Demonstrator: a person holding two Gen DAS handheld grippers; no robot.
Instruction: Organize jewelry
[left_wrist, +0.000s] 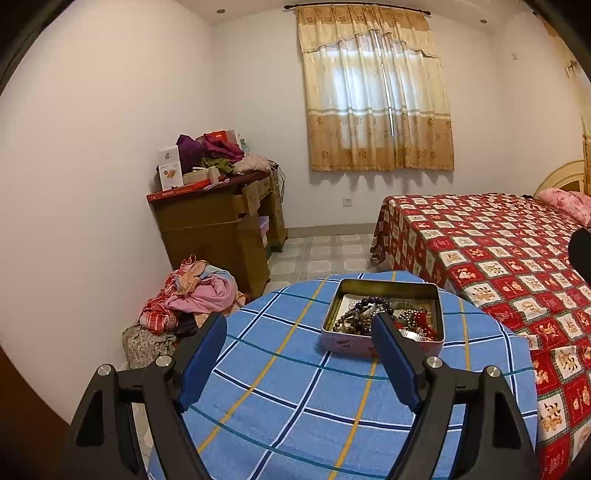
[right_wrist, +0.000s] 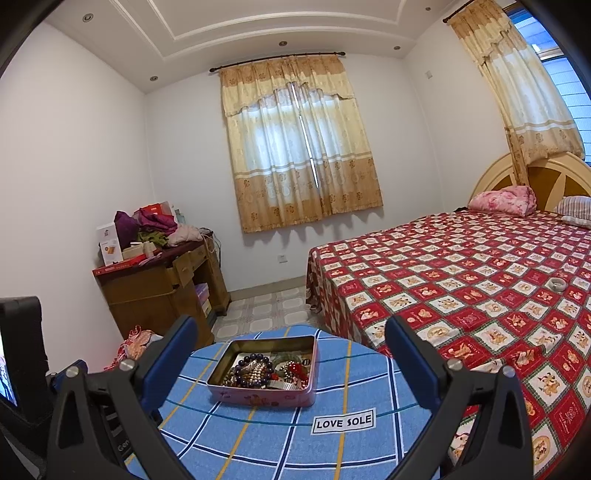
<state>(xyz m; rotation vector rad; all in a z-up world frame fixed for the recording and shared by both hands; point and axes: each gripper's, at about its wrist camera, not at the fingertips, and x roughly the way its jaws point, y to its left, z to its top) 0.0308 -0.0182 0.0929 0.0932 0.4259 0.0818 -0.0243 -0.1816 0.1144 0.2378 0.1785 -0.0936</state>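
Both tongs released, jaws wide, nothing between the pads, nothing touched. Left gripper (left_wrist: 299, 328) hangs over the near part of the round table (left_wrist: 280, 398); its right finger overlaps the tin in view, contact not evident. Right gripper (right_wrist: 291, 334) same state, tin framed between its fingers but farther off.

Readable text: white tag "LOVE SOLE" (right_wrist: 343, 421) on the blue checked cloth, at 5 o'clock from the tin, near it but apart. Print on the tin's pink side and on the white box on the dresser (right_wrist: 155, 291) is too small to read.

Task item: open pink tin (right_wrist: 264, 397) sits on the table, toward the far edge. Jewelry (right_wrist: 258, 373) is heaped inside: dark bead bracelets, pearl-coloured beads, red pieces, tangled together.

Bed (right_wrist: 461, 288) with red patterned cover at 2 o'clock from the table. Clothes pile (left_wrist: 195, 295) on the floor at 10 o'clock.
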